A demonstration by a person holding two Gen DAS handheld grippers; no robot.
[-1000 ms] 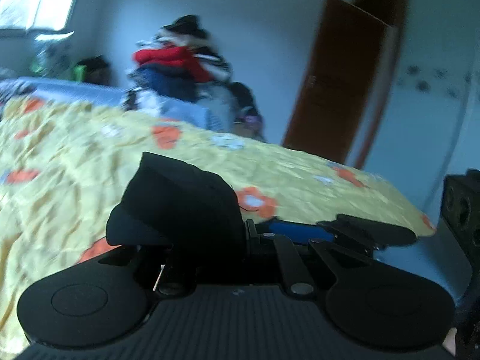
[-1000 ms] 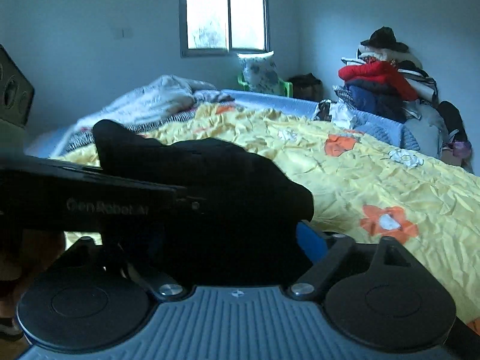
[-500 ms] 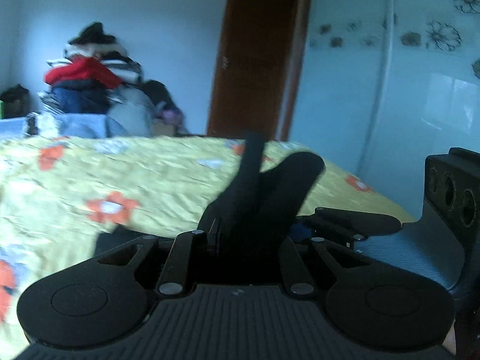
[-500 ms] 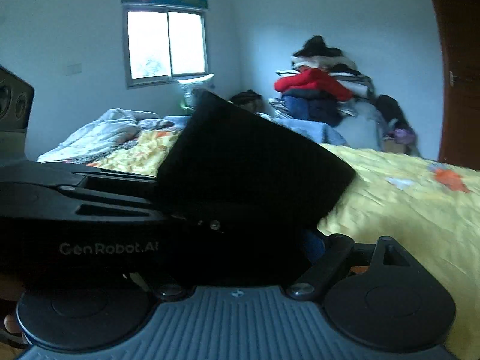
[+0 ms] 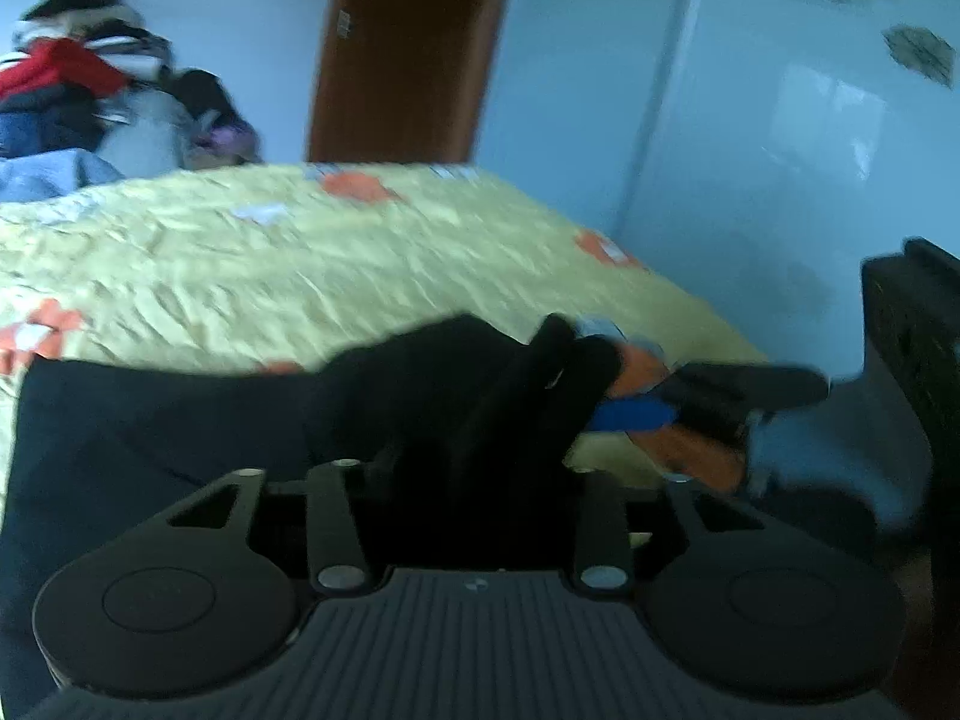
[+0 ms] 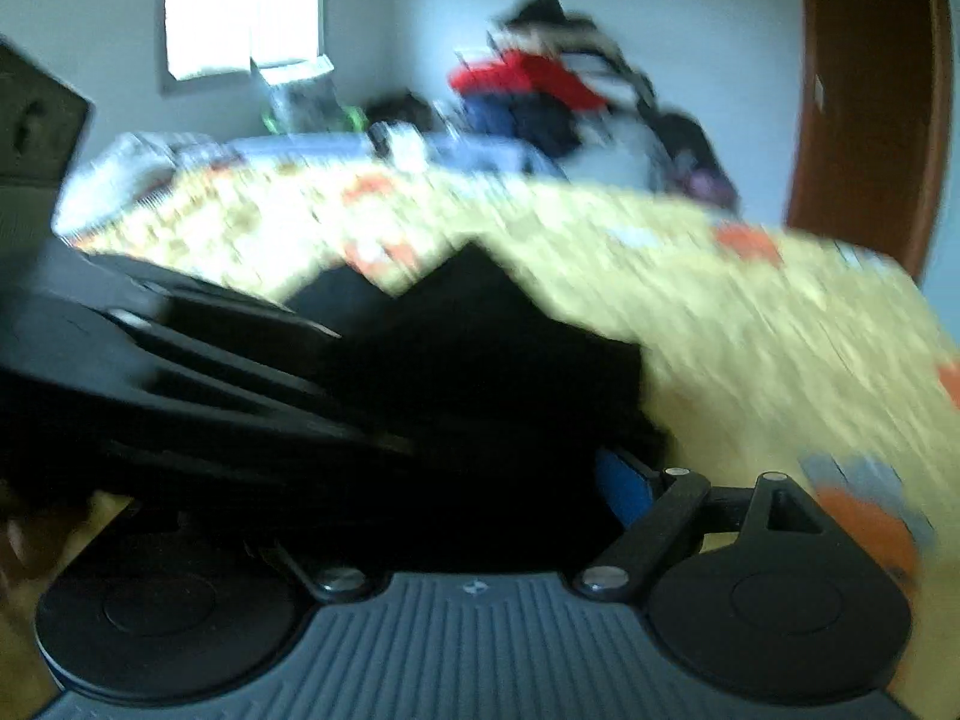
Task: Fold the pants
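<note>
The black pants point(image 5: 180, 420) lie spread low over the yellow flowered bedspread point(image 5: 270, 264) in the left wrist view. My left gripper point(image 5: 480, 420) is shut on a bunched edge of the pants. In the right wrist view my right gripper point(image 6: 498, 450) is shut on another fold of the black pants point(image 6: 480, 324), which hides its fingers. The left gripper's body point(image 6: 180, 372) crosses that view from the left. The right gripper's fingers point(image 5: 750, 387) and body show at the right of the left wrist view. Both views are motion-blurred.
A pile of clothes point(image 6: 540, 90) stands against the far wall beside a brown door point(image 5: 408, 48). A window point(image 6: 240, 6) and rumpled bedding point(image 6: 150, 162) lie at the bed's far end. A pale wardrobe point(image 5: 750, 120) stands right of the bed.
Both grippers have swung to the right and dropped toward the bed with the pants. The pants now drape flatter over the bedspread instead of standing bunched up.
</note>
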